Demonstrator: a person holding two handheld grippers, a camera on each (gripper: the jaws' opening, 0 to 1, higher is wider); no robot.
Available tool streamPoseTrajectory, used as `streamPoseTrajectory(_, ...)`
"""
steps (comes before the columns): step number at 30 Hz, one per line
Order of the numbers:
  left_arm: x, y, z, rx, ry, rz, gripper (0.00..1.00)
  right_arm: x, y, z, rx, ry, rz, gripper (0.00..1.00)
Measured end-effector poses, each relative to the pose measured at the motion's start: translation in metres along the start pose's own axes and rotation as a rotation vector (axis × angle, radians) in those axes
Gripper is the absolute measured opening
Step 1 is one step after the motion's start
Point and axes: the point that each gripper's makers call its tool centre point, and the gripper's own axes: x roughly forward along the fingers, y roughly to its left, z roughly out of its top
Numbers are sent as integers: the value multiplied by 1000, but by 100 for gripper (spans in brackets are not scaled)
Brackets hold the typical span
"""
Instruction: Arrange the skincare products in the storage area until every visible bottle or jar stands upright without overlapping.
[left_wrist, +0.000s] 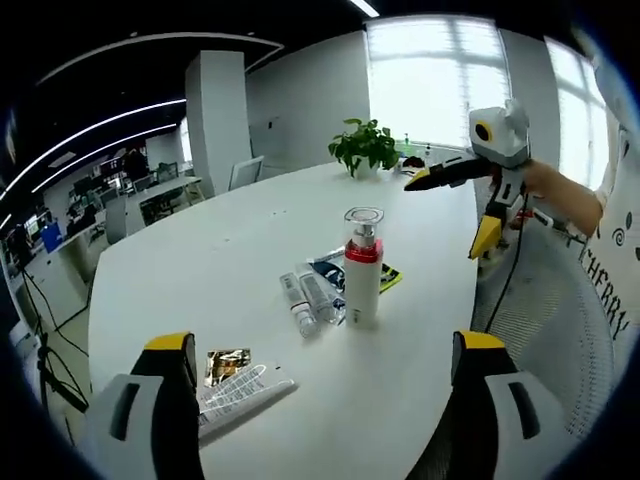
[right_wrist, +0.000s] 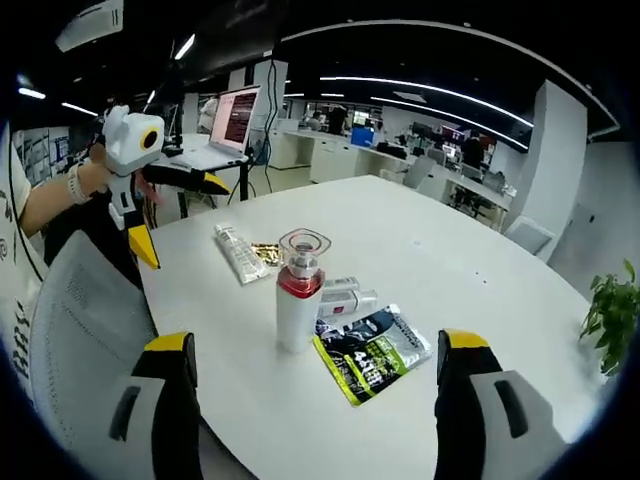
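Observation:
A white pump bottle (left_wrist: 362, 275) (right_wrist: 298, 300) with a red collar and clear cap stands upright mid-table. Beside it lie two small clear bottles (left_wrist: 308, 300) (right_wrist: 345, 298) on their sides, touching a dark green sachet (left_wrist: 388, 279) (right_wrist: 375, 352). A white tube (left_wrist: 240, 395) (right_wrist: 238, 252) lies flat next to a small gold sachet (left_wrist: 227, 364) (right_wrist: 266, 254). My left gripper (left_wrist: 324, 342) (right_wrist: 170, 212) is open, held back from the tube with nothing between its jaws. Across the table my right gripper (right_wrist: 316, 342) (left_wrist: 460, 205) is open too, short of the pump bottle.
The round white table (left_wrist: 200, 280) (right_wrist: 450, 250) carries a potted plant (left_wrist: 365, 147) (right_wrist: 610, 315) at its far side. A grey mesh chair (left_wrist: 550, 320) (right_wrist: 85, 310) stands at the table's edge. A laptop (right_wrist: 225, 125) sits on a stand nearby. A person's forearm (left_wrist: 565, 195) holds the right gripper.

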Motion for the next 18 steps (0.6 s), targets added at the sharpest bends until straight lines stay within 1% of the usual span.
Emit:
streamPoseTrajectory(2,-2,3,-2,-4,4,10,99,2,0,0,-3,5,-1,99)
streamPoseTrajectory(5,-3,10,-7,15,21,24,99,4,3,2,9,-9,9,99)
streamPoseTrajectory(7,-3,14,-11,19,42,23,99,6,5,5,39,-30,17,99)
streamPoseTrajectory(8,-3,14,-11,20,45,23,99,6,6,6,41,-34,20,99)
streamPoseTrajectory(9,-3,16,-13,21,51,24,99,8,7,7,40,-44,29,98)
streamPoseTrajectory(11,-3,20,-14,19,54,26,99,10,5,8,30,-56,18,94)
streamPoseTrajectory(13,-4,24,-16,14,60,34,99,15,4,6,18,-35,13,94)
streamPoseTrajectory(15,-4,27,-19,8,70,37,99,19,4,3,20,-29,23,91)
streamPoseTrajectory(17,-4,29,-23,-9,91,59,99,21,6,2,24,-30,35,88)
streamPoseTrajectory(18,-5,36,-24,-3,93,58,99,22,8,1,24,-26,41,88)
